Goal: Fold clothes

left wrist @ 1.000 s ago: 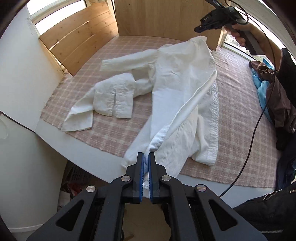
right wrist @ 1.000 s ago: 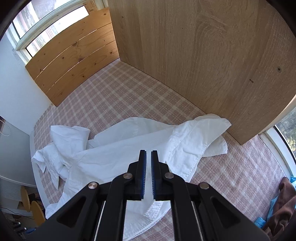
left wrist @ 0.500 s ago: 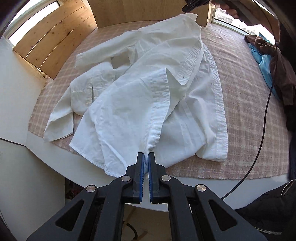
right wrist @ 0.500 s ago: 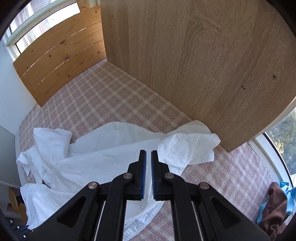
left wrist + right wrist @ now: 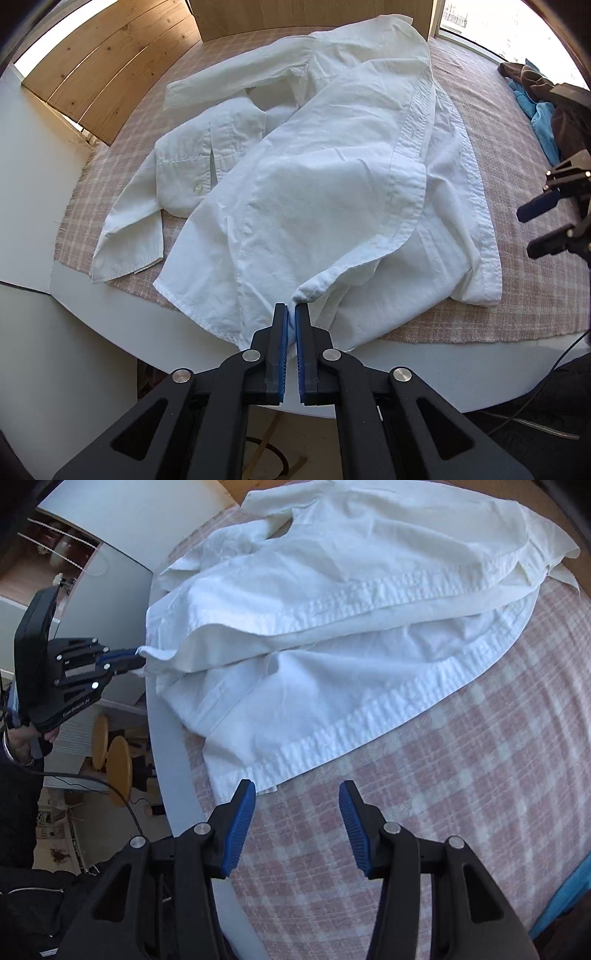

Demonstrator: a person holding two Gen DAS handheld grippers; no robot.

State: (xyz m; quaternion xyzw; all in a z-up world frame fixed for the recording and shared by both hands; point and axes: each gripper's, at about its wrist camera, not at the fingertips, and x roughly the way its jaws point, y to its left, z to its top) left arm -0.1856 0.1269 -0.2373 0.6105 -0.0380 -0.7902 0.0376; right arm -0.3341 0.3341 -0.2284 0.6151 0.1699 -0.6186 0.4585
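Note:
A white button-up shirt (image 5: 332,173) lies crumpled on the pink checked cloth (image 5: 517,295) that covers the table. Its sleeves trail to the left. My left gripper (image 5: 291,314) is shut on a hem corner of the shirt at the table's near edge; the right wrist view shows the same grip (image 5: 138,659) from the side. My right gripper (image 5: 297,794) hovers over the cloth just below the shirt's (image 5: 332,627) bottom hem corner. Its jaws are opening and nothing is between them. It also shows at the right edge of the left wrist view (image 5: 535,229).
Brown and blue clothes (image 5: 535,99) are piled at the table's far right. Wooden panels (image 5: 110,62) stand behind the table. The white table rim (image 5: 173,775) runs close by, with round stools (image 5: 118,771) on the floor beyond. A cable (image 5: 554,373) hangs at the right.
My left gripper sank with the hem, and the shirt now lies flatter on the cloth. My right gripper swung from the collar end near the wooden panel to the bottom hem, and its jaws have parted.

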